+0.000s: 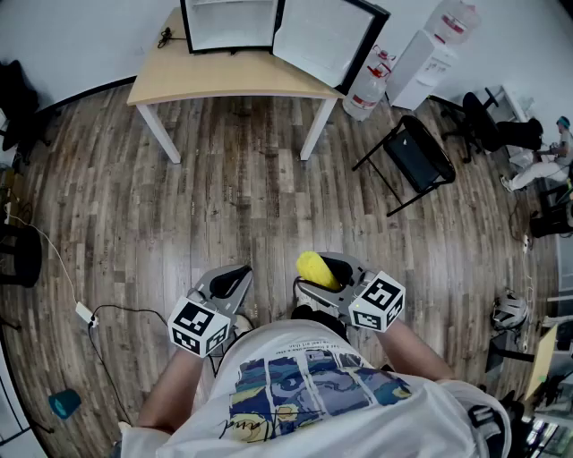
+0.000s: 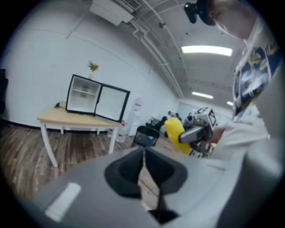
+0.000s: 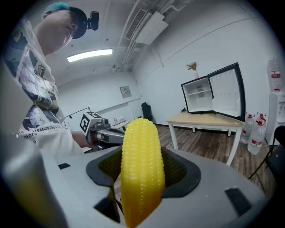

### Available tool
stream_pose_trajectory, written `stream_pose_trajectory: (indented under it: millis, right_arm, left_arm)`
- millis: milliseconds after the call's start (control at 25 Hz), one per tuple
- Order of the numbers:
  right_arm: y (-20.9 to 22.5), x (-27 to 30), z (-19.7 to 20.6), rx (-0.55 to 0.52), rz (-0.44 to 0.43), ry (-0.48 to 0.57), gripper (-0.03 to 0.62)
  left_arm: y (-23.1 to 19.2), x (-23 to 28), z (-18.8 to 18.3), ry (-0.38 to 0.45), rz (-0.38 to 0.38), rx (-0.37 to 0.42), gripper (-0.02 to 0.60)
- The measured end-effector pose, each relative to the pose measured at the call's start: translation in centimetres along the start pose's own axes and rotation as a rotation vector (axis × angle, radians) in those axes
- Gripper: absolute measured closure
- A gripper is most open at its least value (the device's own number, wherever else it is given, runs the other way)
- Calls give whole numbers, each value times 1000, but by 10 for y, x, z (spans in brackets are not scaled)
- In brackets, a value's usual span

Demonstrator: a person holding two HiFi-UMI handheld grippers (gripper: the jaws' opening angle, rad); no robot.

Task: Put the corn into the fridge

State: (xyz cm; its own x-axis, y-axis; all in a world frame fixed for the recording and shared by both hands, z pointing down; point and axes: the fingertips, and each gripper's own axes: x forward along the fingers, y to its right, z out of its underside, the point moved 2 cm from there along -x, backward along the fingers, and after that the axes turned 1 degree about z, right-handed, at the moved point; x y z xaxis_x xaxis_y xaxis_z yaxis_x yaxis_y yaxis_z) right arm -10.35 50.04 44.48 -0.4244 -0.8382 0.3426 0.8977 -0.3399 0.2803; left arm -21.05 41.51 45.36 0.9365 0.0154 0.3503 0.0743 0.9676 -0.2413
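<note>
A yellow corn cob (image 3: 140, 171) stands between the jaws of my right gripper (image 3: 141, 169), which is shut on it. In the head view the corn (image 1: 315, 267) sticks out ahead of the right gripper (image 1: 329, 277), close to my body. My left gripper (image 1: 227, 284) is beside it to the left, its jaws together with nothing between them; in the left gripper view the left gripper (image 2: 144, 171) shows the same, with the corn (image 2: 175, 132) off to the right. The small fridge (image 1: 231, 25) stands on a wooden table (image 1: 224, 76) far ahead, its door (image 1: 327, 38) swung open.
A black folding chair (image 1: 416, 156) stands right of the table. Water bottles (image 1: 369, 82) and a white dispenser (image 1: 426, 63) are by the wall. A cable with a white plug (image 1: 85, 313) lies on the wood floor at left. Office chairs (image 1: 492, 125) are at far right.
</note>
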Motion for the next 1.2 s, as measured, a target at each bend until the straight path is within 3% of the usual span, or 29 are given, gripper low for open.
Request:
stream_pose_trajectory:
  millis: [160,360,680,880,1200]
  right_arm:
    - [42,-35,-8,-28,15,-4,346]
    - [113,-81,-7,-46,46,-19,345]
    - [201,-106,-12,-56,32,-65,347]
    - [243,-83,-29,-56,34,-84,347]
    - [302,-11,-77,-74,96,-94,347]
  left_arm:
    - [25,48,-21,24,6,-22,557]
    - [56,126,-55,21,23,24,558]
    - [66,192,-87,13,-64,37,571]
    - [45,207,-94,-8,-69,35,572]
    - [-45,232,-121,35,-11,38,572]
